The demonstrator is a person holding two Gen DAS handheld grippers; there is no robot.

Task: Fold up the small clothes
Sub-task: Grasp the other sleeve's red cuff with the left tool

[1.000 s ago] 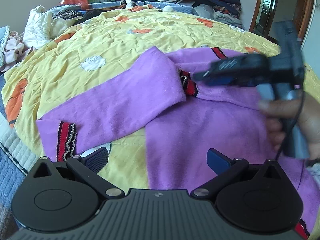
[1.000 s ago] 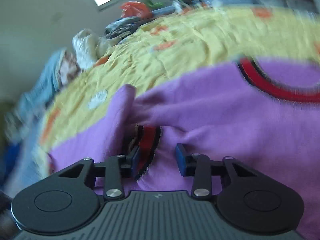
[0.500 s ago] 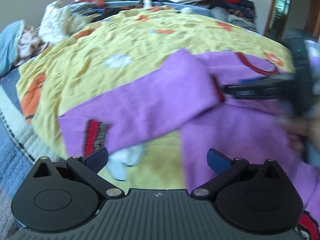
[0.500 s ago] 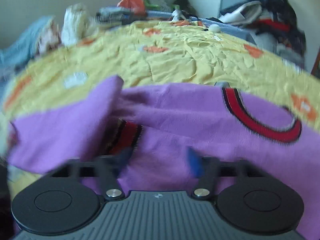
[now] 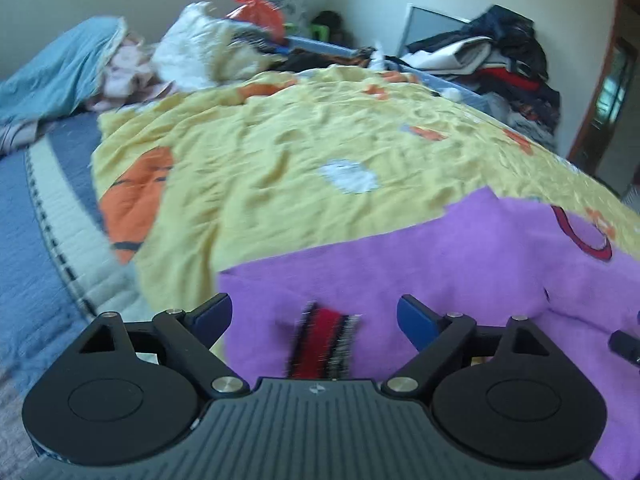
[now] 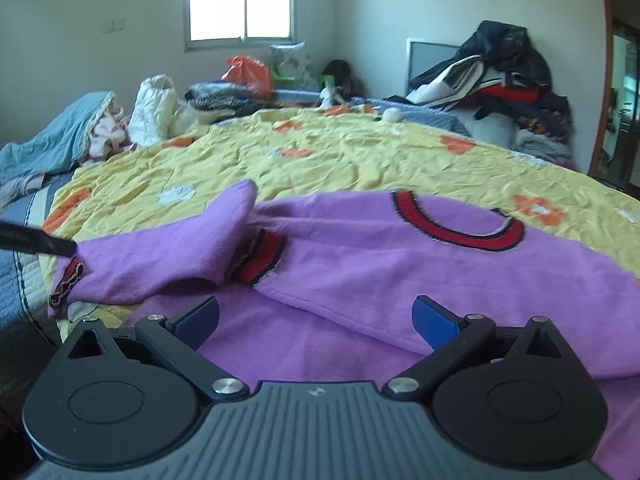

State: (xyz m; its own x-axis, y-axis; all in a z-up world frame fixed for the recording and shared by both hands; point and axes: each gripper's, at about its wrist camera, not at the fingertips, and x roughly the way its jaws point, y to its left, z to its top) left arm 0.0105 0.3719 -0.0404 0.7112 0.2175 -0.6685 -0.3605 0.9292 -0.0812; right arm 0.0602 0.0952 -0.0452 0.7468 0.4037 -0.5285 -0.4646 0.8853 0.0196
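Note:
A purple sweater (image 6: 400,264) with a red and black collar (image 6: 460,226) lies on the yellow blanket (image 6: 320,160). One sleeve is folded across the chest, its striped cuff (image 6: 262,260) lying on the body. The other sleeve (image 6: 168,252) stretches left toward the bed edge. My left gripper (image 5: 314,318) is open over that sleeve's end, with the red striped cuff (image 5: 324,336) lying blurred between its fingers. In the right wrist view one finger of the left gripper (image 6: 38,242) shows touching the sleeve's tip. My right gripper (image 6: 316,320) is open wide, low over the sweater's body, holding nothing.
The blanket ends at the left over a blue quilted mattress edge (image 5: 36,240). A light blue cover (image 6: 60,136) and white bundle (image 6: 154,108) lie at the far left. A tall clothes pile (image 6: 496,80) stands at the back right, near a doorway (image 5: 612,100).
My right gripper opened wide and drew back from the folded sleeve's cuff. My left gripper swung left and down until the outstretched sleeve's cuff lies between its fingers.

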